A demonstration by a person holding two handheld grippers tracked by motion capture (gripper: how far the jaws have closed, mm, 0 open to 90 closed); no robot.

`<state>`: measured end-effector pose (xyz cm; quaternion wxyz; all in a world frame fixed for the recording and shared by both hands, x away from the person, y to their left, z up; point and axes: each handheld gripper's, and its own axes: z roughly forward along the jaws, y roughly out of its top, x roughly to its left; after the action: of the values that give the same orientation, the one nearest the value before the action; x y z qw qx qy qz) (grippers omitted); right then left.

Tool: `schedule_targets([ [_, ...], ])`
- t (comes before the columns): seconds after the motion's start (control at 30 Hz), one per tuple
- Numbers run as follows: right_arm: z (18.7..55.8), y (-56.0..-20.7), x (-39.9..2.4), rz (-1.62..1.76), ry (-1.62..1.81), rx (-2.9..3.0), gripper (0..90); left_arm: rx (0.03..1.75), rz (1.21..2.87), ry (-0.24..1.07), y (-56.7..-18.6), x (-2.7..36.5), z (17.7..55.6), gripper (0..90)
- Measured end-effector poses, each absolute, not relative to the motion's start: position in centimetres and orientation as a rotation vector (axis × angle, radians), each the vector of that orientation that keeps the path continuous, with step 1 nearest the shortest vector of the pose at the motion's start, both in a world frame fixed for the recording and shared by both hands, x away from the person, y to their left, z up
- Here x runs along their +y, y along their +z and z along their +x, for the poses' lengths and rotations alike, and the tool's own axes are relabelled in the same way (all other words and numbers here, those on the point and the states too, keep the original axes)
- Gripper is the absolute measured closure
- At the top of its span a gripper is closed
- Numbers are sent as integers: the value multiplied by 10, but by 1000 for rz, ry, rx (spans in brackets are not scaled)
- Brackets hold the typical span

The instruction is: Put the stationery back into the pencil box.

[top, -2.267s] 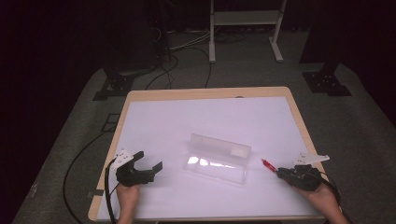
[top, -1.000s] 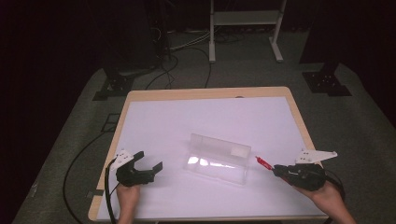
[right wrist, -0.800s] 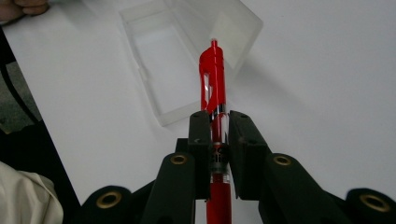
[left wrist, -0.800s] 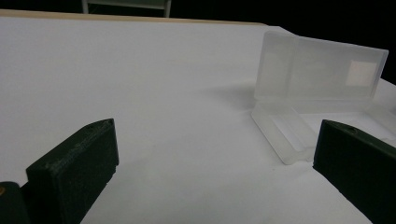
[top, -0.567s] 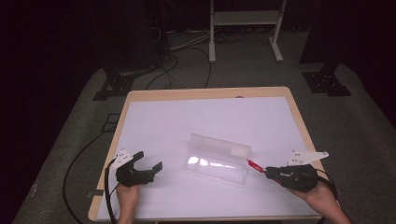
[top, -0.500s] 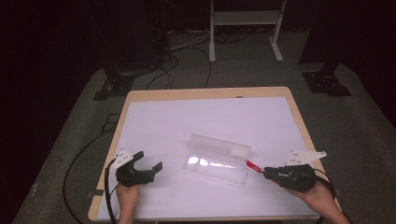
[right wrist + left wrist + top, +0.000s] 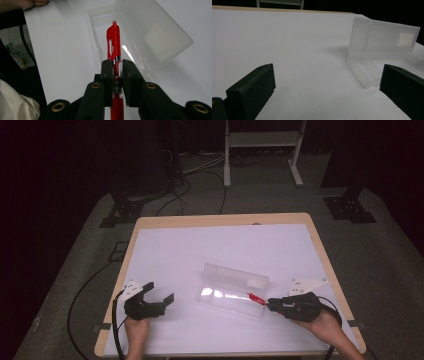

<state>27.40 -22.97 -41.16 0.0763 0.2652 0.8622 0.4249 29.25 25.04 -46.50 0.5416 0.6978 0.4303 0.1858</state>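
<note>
A clear plastic pencil case [image 7: 232, 287] lies open in the middle of the white table, its lid standing up at the back. My right gripper [image 7: 272, 304] is shut on a red pen [image 7: 114, 45], whose clip end reaches over the case's tray [image 7: 105, 22]. The pen's red tip [image 7: 256, 297] shows at the case's right end. My left gripper [image 7: 161, 299] rests open on the table to the left of the case, with nothing between its jaws. In the left gripper view the case [image 7: 382, 47] lies ahead and to the right.
The white sheet [image 7: 200, 250] covers a wooden table with a bare rim [image 7: 220, 220]. Cables and stand legs [image 7: 260, 155] lie on the dark floor beyond the far edge. A hand [image 7: 27, 3] appears at the top left of the right gripper view.
My right gripper has carried the red pen leftward from the table's right side to the right end of the open case. The left gripper has stayed put.
</note>
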Motion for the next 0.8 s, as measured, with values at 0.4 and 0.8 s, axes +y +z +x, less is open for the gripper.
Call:
schedule_targets([
  [0.4,285,-409,-211,760,1263,2614,791,1020,1658,441,-465,250,292,0],
  [0.8,294,-405,-198,726,1258,2628,791,1018,1661,442,-465,251,292,0],
])
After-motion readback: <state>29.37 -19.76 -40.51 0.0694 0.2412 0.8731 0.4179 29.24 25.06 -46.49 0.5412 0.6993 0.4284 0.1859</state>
